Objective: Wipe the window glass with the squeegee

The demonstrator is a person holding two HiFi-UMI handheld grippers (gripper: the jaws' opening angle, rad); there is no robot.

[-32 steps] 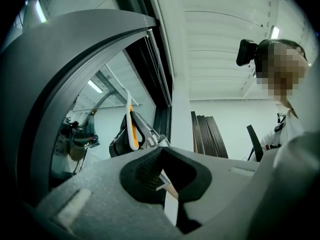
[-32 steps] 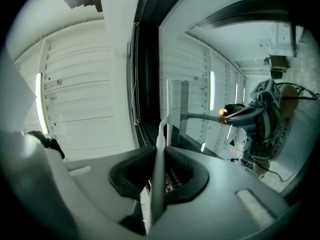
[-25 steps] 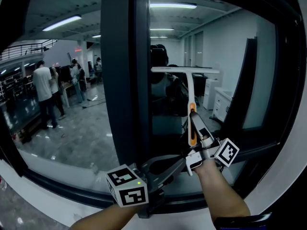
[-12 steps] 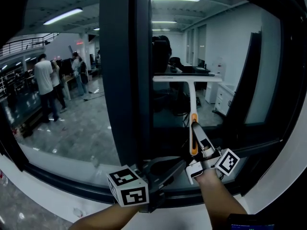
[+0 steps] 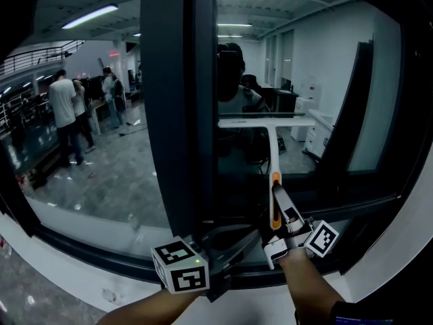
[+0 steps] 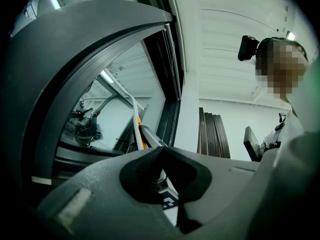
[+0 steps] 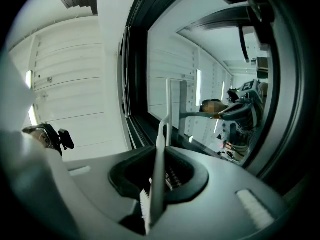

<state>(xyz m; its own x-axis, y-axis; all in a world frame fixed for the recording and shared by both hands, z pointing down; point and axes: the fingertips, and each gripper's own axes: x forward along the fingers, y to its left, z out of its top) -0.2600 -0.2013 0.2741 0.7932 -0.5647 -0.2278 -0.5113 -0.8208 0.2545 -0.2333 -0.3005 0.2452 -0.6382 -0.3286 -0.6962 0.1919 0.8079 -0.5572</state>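
Right tool clamps the squeegee by its handle, holding the blade flat against the window glass mid-pane for wiping. Left tool, jaws closed and empty, sits low by the frame, apparently clear of the stroke.

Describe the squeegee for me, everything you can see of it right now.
The squeegee is T-shaped: a white, plastic-looking shaft with an orange grip low down and a straight horizontal head bar on top. It stands nearly upright, head apparently against the glass. The right hand-held gripper is shut on its handle.
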